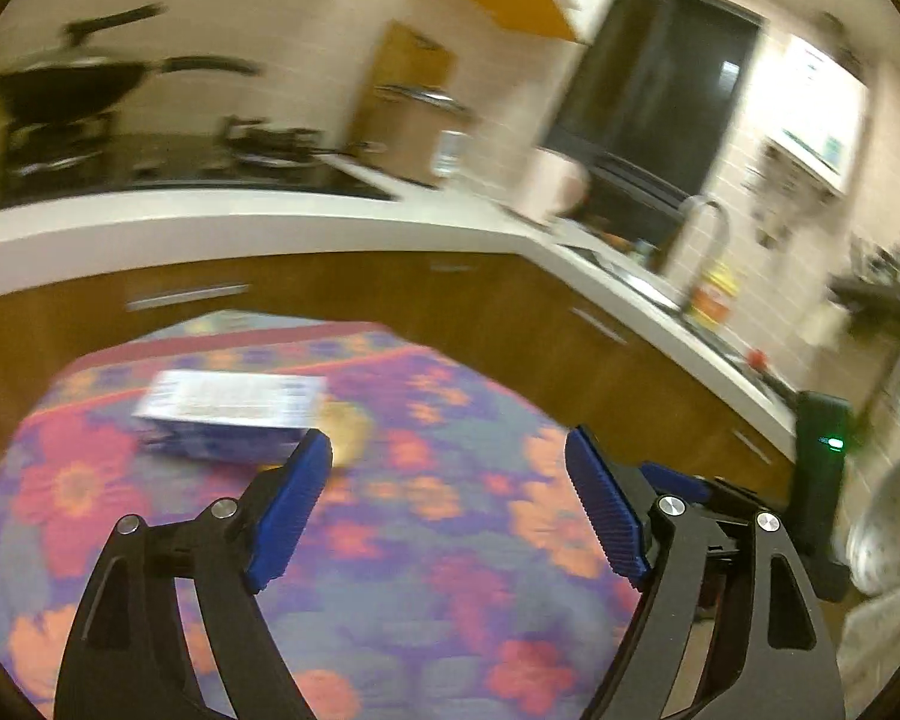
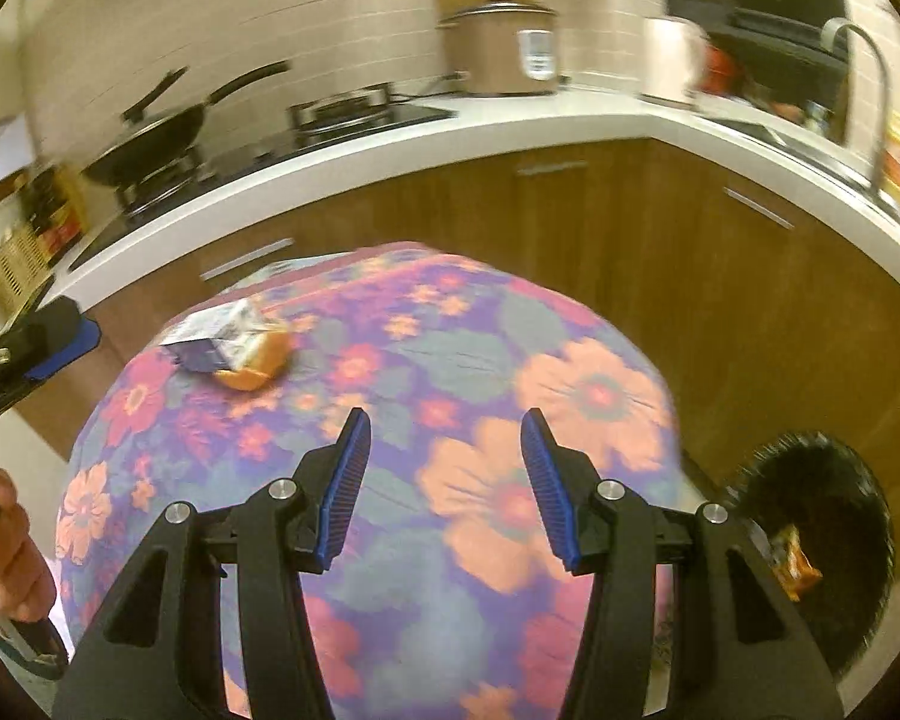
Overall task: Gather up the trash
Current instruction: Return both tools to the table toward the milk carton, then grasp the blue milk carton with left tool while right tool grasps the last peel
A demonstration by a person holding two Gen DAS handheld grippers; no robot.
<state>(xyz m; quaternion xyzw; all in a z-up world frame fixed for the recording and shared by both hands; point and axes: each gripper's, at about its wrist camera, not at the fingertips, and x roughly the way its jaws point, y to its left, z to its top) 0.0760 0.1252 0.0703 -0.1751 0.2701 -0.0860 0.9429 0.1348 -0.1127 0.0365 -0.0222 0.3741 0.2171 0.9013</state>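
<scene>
A blue and white carton (image 1: 228,414) lies on the flowered tablecloth (image 1: 450,588), with an orange rounded piece (image 1: 348,432) touching its near end. My left gripper (image 1: 447,438) hovers just right of them, open, nothing between its blue pads. In the right wrist view the carton (image 2: 222,336) and orange piece (image 2: 258,360) sit at the table's far left. My right gripper (image 2: 445,417) is open and empty over the cloth (image 2: 510,360), well short of them. A black bin (image 2: 834,480) stands low at the right with an orange wrapper (image 2: 795,558) inside. A hand (image 2: 6,552) holds the left gripper's handle.
A white L-shaped counter (image 2: 510,132) with brown cabinets (image 2: 630,252) wraps behind the table. On it are a stove with a black wok (image 2: 150,138), a rice cooker (image 2: 504,48) and a sink tap (image 2: 864,60). A narrow floor gap separates table and cabinets.
</scene>
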